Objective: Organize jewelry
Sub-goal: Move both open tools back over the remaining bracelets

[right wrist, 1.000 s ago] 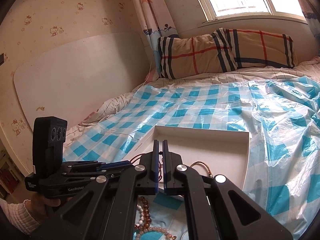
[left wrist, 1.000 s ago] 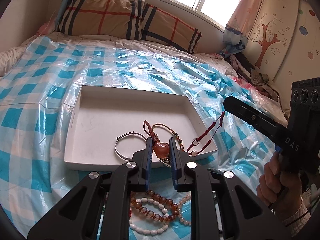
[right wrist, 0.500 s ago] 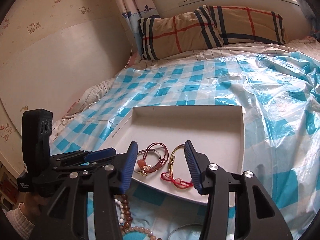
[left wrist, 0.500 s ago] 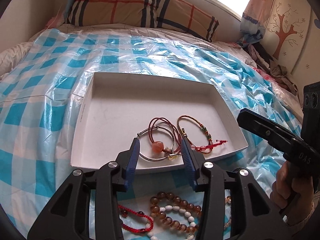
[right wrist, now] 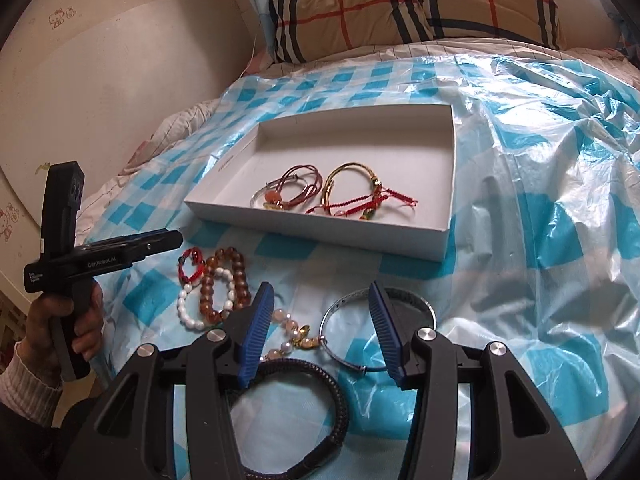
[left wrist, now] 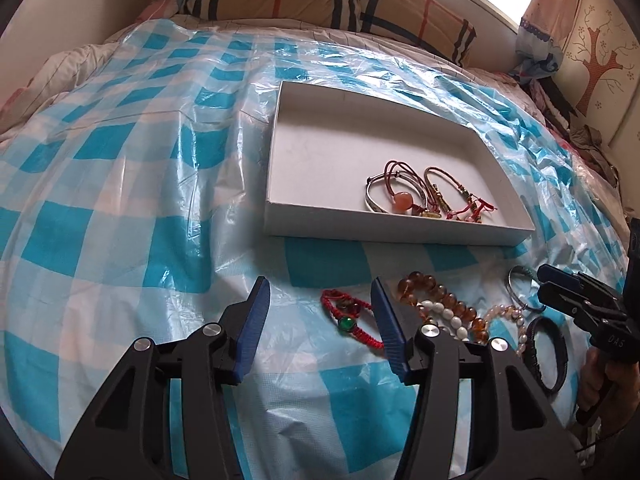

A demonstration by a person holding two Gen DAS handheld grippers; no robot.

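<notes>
A white box [left wrist: 400,236] [right wrist: 320,232] lies on the checked sheet. It holds a silver bangle [left wrist: 374,200], a red cord bracelet with an orange bead [left wrist: 402,199] and a red string bracelet [right wrist: 360,200]. My left gripper [left wrist: 320,300] hovers low before the box, its jaws opening, and a red bracelet with a green bead [left wrist: 348,320] lies partly between them, untouched. My right gripper [right wrist: 320,300] stands open over a pink bead bracelet [right wrist: 288,328] and a silver bangle [right wrist: 340,312]. An amber bead bracelet [right wrist: 224,284] lies between the two grippers.
A white pearl bracelet [right wrist: 188,312] and a dark braided bracelet [right wrist: 320,376] also lie on the crinkled plastic sheet [left wrist: 140,200]. A plaid pillow [right wrist: 400,8] lies at the head of the bed. A hand [right wrist: 60,320] holds the left gripper's handle.
Both grippers were shut on cord bracelets over the box. They opened and left those bracelets in it. Both then drew back and sank toward the loose bracelets on the sheet.
</notes>
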